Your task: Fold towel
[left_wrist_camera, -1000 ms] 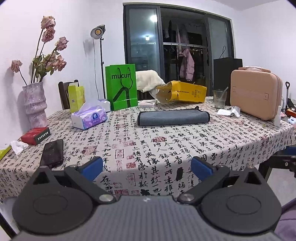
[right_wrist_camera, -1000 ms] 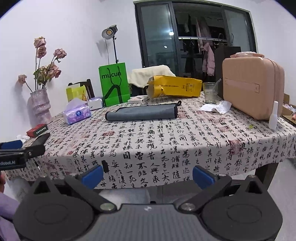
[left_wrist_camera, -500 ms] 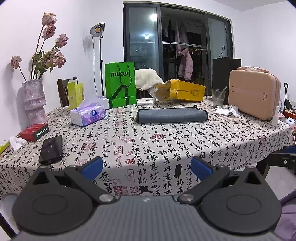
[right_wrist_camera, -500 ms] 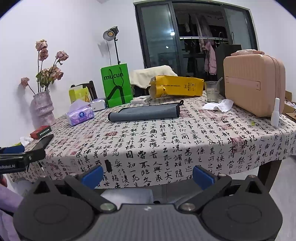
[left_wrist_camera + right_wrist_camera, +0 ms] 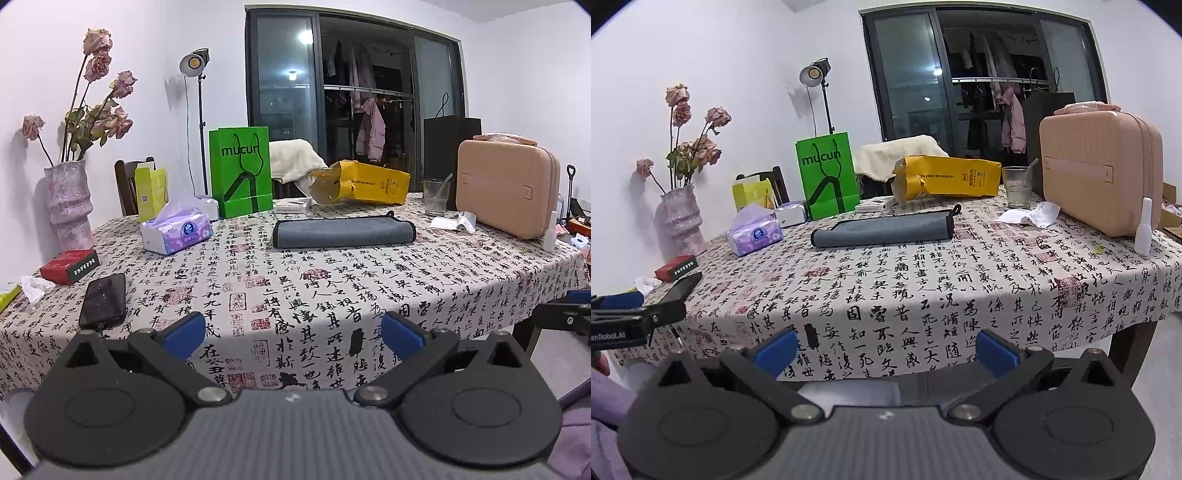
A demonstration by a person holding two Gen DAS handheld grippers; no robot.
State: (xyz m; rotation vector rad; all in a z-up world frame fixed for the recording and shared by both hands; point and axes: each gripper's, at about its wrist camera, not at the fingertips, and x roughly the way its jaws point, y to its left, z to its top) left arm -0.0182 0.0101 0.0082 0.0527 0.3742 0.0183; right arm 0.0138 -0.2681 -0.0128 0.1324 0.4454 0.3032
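Observation:
A grey towel [image 5: 343, 230] lies folded into a long flat strip on the far half of the table; it also shows in the right wrist view [image 5: 882, 229]. My left gripper [image 5: 293, 334] is open and empty, held low by the table's near edge, well short of the towel. My right gripper [image 5: 886, 349] is open and empty, just off the near edge. The left gripper's side shows at the left of the right wrist view [image 5: 635, 317].
The table has a calligraphy-print cloth [image 5: 332, 295]. On it are a black phone [image 5: 103, 301], a red box [image 5: 70, 260], a tissue pack [image 5: 177, 234], a vase [image 5: 68, 203], a green bag [image 5: 242, 170], a yellow bag [image 5: 364, 182], a glass [image 5: 436, 195] and a pink case [image 5: 508, 188].
Both grippers have drawn back a little from the table and dropped lower. The towel has not moved. Both stay open.

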